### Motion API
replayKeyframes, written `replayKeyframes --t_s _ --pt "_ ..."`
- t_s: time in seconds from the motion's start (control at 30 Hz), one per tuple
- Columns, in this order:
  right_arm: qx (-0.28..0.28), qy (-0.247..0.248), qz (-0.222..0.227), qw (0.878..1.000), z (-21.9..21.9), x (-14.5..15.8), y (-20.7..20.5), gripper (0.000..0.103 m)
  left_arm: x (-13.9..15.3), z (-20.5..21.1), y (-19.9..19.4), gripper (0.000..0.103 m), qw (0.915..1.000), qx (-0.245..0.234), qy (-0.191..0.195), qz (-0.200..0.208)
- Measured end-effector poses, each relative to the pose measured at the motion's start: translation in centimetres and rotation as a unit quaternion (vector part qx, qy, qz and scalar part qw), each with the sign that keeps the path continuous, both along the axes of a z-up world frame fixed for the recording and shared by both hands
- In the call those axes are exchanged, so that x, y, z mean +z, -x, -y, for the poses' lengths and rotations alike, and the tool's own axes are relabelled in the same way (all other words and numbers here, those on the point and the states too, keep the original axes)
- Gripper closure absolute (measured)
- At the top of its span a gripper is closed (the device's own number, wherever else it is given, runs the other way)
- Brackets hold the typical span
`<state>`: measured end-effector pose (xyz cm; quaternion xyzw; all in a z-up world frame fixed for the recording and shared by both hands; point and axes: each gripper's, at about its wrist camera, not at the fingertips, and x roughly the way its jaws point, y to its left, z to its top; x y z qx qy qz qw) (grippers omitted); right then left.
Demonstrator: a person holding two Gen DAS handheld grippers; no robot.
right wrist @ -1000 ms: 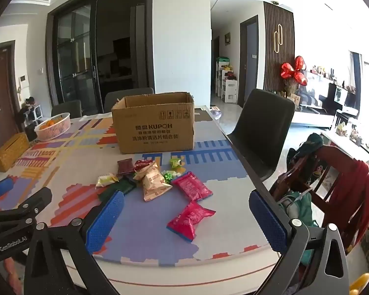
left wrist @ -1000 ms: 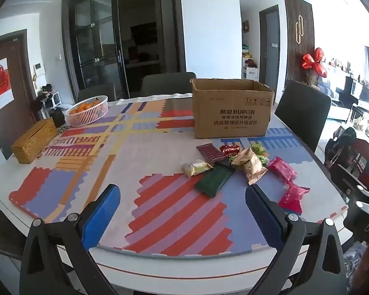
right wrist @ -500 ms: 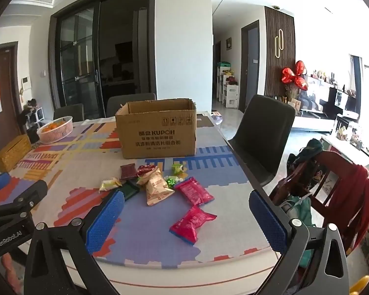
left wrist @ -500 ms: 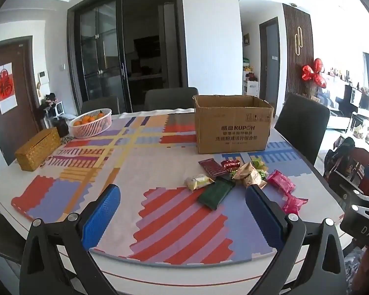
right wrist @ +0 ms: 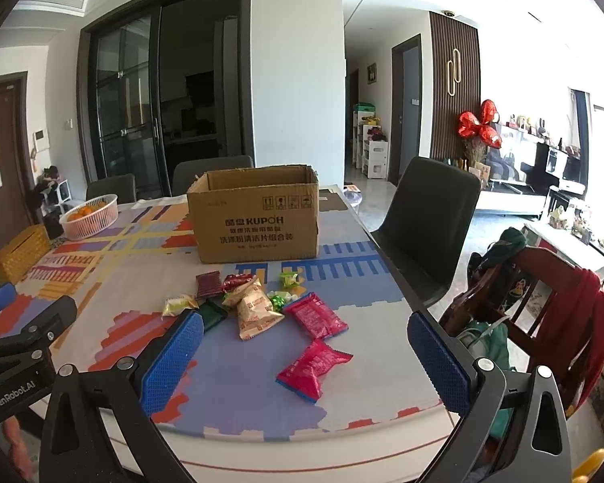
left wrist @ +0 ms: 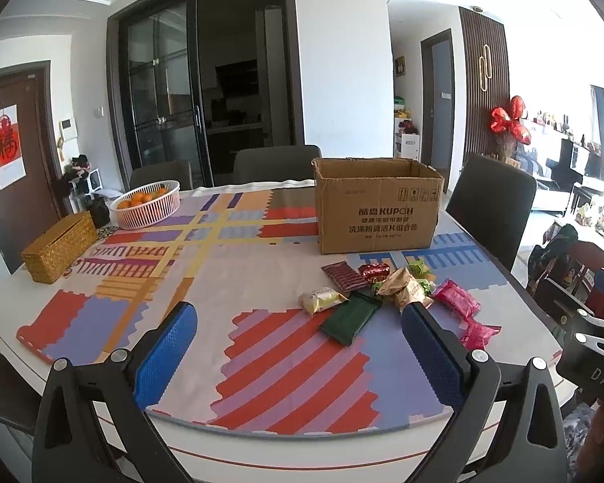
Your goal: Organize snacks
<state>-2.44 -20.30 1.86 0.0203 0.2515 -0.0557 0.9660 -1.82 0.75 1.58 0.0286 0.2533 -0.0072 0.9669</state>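
Several snack packets lie in a loose pile on the table before an open cardboard box (left wrist: pixel 378 205) (right wrist: pixel 255 217). Among them are a dark green packet (left wrist: pixel 348 318), a pale yellow packet (left wrist: pixel 322 300), a tan packet (right wrist: pixel 255 312) and two pink packets (right wrist: pixel 316 314) (right wrist: pixel 312 366). My left gripper (left wrist: pixel 302 352) is open and empty, above the table's near edge, left of the pile. My right gripper (right wrist: pixel 306 356) is open and empty, near the front pink packet.
A white basket of oranges (left wrist: pixel 147 203) and a woven yellow box (left wrist: pixel 58 247) stand at the table's far left. Dark chairs (right wrist: pixel 427 225) ring the table. A chair draped in red cloth (right wrist: pixel 563 322) stands off the right edge.
Both grippers have tilted upward, so the table and box sit lower in each view. Nothing on the table has moved.
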Motion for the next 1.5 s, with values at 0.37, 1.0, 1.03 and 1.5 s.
replayKeyframes --t_s 0.37,1.0,1.03,1.5 --pt "0.005 -0.003 -0.003 1.0 -0.16 -0.05 -0.15 0.0 -0.05 0.0 -0.12 0.0 1.0 -0.001 0.0 -0.006" --pt "0.009 -0.006 -0.003 1.0 -0.27 -0.1 -0.19 0.0 0.05 0.11 -0.34 0.0 1.0 -0.005 0.0 -0.004" --pt "0.008 -0.006 -0.003 1.0 -0.27 -0.09 -0.17 0.0 0.01 0.1 -0.26 0.0 1.0 -0.005 0.0 -0.004" --pt "0.009 -0.005 -0.003 1.0 -0.39 -0.09 -0.16 0.0 -0.01 0.11 -0.22 0.0 1.0 -0.005 0.001 -0.004"
